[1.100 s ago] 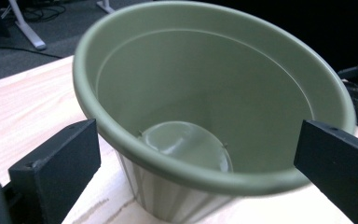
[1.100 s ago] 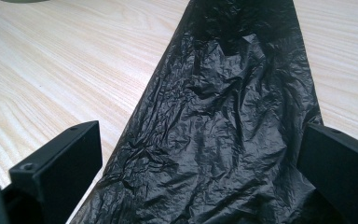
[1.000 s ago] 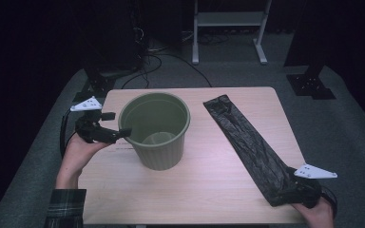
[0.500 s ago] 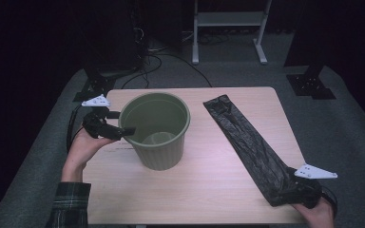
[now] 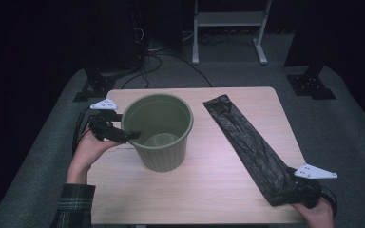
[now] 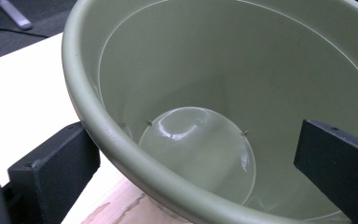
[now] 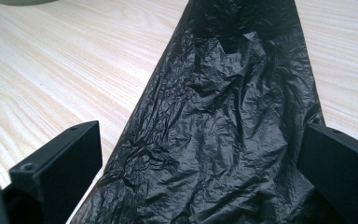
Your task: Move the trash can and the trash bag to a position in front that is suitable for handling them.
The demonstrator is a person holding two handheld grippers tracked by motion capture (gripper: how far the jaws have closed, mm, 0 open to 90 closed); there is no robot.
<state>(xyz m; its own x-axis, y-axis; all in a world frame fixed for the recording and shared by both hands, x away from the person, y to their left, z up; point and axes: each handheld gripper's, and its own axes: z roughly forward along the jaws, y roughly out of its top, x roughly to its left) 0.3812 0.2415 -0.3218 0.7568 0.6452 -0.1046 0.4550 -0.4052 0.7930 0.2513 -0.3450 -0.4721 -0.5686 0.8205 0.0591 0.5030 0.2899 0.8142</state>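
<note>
A green plastic bin [image 5: 164, 154] stands upright and empty at the table's left middle. My left gripper [image 5: 130, 135] is open at its left rim; in the left gripper view [image 6: 193, 140] one jaw is outside the bin wall [image 6: 191, 84] and the other inside. A long flattened black plastic bag [image 5: 247, 137] lies diagonally on the right of the table. My right gripper [image 5: 290, 192] is at its near end, open. In the right gripper view [image 7: 200, 135] the crumpled bag [image 7: 214, 116] lies between the jaws.
The light wood table [image 5: 209, 190] has bare room between bin and bag and in front of the bin. On the dark floor beyond are cables [image 5: 157, 54], a white stand's legs [image 5: 228, 21] and black base plates [image 5: 311, 85].
My left gripper has moved right, up to the bin, so its jaws now straddle the rim. The right gripper and the bag have stayed where they were.
</note>
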